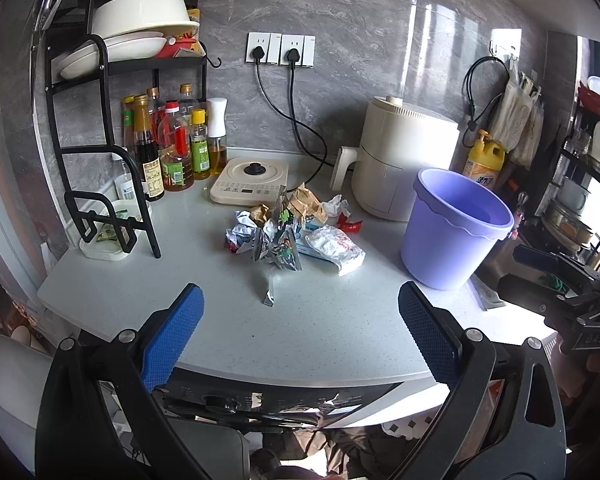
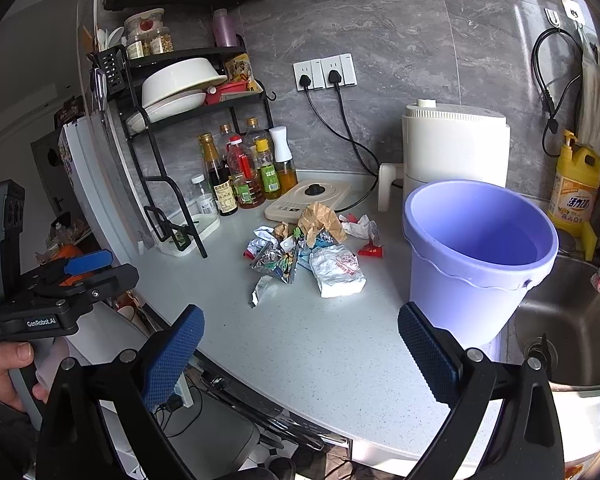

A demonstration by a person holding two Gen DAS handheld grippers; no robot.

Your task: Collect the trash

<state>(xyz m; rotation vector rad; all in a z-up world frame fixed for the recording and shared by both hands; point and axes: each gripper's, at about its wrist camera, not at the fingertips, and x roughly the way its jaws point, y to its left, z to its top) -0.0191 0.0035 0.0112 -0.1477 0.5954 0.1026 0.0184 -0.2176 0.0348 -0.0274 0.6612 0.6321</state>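
Note:
A pile of trash (image 1: 284,228) lies in the middle of the white counter (image 1: 320,332): foil wrappers, brown paper, a crumpled white bag (image 1: 336,248) and a red scrap (image 1: 350,225). A small foil piece (image 1: 269,294) lies alone in front of it. An empty purple bucket (image 1: 456,228) stands to the right. My left gripper (image 1: 300,332) is open and empty near the counter's front edge. My right gripper (image 2: 300,348) is open and empty, facing the pile (image 2: 300,256) and the bucket (image 2: 476,256).
A black rack with dishes (image 1: 112,80) and oil bottles (image 1: 172,148) stands at the back left. A cream induction plate (image 1: 248,180) and an air fryer (image 1: 404,160) stand behind the trash. A steel sink (image 2: 568,320) lies right of the bucket, with a yellow detergent bottle (image 2: 576,188) behind.

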